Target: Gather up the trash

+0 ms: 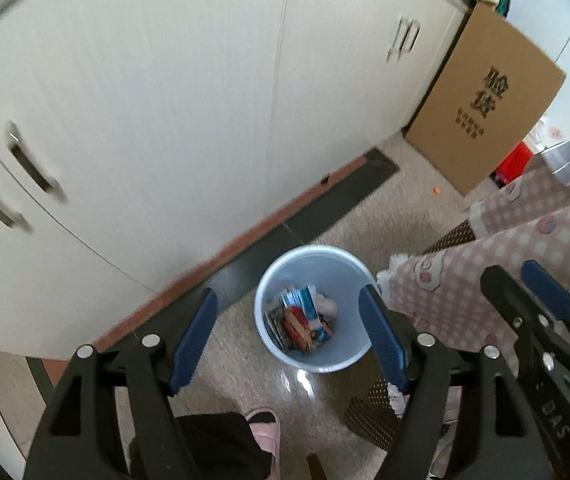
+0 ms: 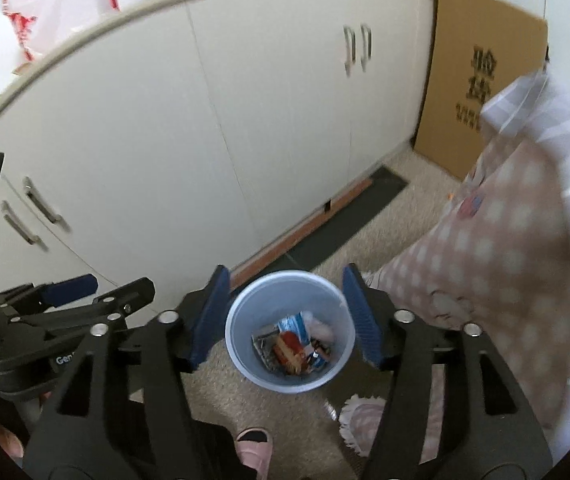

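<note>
As seen, trash lies below right gripper

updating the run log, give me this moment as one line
left gripper: open, empty | right gripper: open, empty | bin: on floor, wrappers inside

Soft, even daylight; a glare patch on the floor below the bin; cabinet handles smeared by motion blur; fisheye bending, dark vignette at corners.
</note>
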A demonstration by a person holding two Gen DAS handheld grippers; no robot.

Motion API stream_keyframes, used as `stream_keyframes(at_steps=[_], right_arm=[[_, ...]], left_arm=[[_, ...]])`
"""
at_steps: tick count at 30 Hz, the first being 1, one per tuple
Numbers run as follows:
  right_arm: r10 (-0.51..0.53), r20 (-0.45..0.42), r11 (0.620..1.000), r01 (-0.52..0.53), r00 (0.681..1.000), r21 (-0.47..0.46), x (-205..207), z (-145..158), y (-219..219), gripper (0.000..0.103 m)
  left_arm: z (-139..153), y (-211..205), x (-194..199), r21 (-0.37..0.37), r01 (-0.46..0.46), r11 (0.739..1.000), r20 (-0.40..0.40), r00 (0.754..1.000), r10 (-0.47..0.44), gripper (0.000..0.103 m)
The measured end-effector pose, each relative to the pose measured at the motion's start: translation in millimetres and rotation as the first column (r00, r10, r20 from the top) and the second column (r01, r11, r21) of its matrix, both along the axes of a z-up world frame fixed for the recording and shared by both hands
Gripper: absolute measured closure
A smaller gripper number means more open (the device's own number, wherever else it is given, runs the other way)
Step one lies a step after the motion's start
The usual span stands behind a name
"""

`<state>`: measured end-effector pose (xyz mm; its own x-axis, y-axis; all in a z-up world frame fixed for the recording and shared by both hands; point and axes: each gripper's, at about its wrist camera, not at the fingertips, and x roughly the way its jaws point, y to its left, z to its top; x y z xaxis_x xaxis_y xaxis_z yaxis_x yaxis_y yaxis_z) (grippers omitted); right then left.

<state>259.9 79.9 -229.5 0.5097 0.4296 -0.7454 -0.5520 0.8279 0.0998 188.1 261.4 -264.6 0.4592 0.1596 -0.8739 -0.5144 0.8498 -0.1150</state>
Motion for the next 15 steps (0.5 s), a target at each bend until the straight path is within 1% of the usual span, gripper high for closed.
stream_keyframes(at_steps=[1, 5, 7, 9, 10, 12, 13, 15], right_arm=[[0.002, 0.027, 1.0, -0.002, 1.0, 0.01, -7, 10, -3, 0.032], [-0.003, 0.114, 0.998, -0.004, 0.993, 0.063, -37, 57, -22, 0.03], [-0.029, 0.156, 0.995, 0.014, 0.987, 0.099, -52, 82, -38, 0.023], [-0.058, 0.188, 0.992, 0.036, 0.98, 0.119, -67, 102, -53, 0.02], [-0.078, 0.21, 0.99, 0.051, 0.975, 0.131, -76, 114, -64, 0.019], [-0.109, 0.235, 0.986, 0.075, 0.966, 0.15, -90, 131, -82, 0.018], [-0.123, 0.243, 0.984, 0.085, 0.962, 0.159, -93, 137, -91, 0.016], [-0.178, 0.272, 0.975, 0.133, 0.946, 0.178, -110, 155, -117, 0.015]], left_arm=[[15, -4, -8, 0.025, 0.002, 1.0, 0.033, 0.999, -0.003, 0.027], [66, -21, -30, 0.099, 0.025, 0.995, 0.133, 0.99, -0.038, 0.023], [89, -29, -40, 0.13, 0.034, 0.991, 0.178, 0.982, -0.057, 0.021], [117, -44, -54, 0.161, 0.049, 0.986, 0.239, 0.967, -0.087, 0.019], [126, -50, -58, 0.171, 0.054, 0.984, 0.262, 0.96, -0.098, 0.017], [150, -67, -72, 0.19, 0.077, 0.979, 0.325, 0.936, -0.137, 0.015], [162, -78, -77, 0.201, 0.095, 0.975, 0.358, 0.919, -0.164, 0.014], [179, -96, -87, 0.223, 0.121, 0.967, 0.397, 0.895, -0.203, 0.013]])
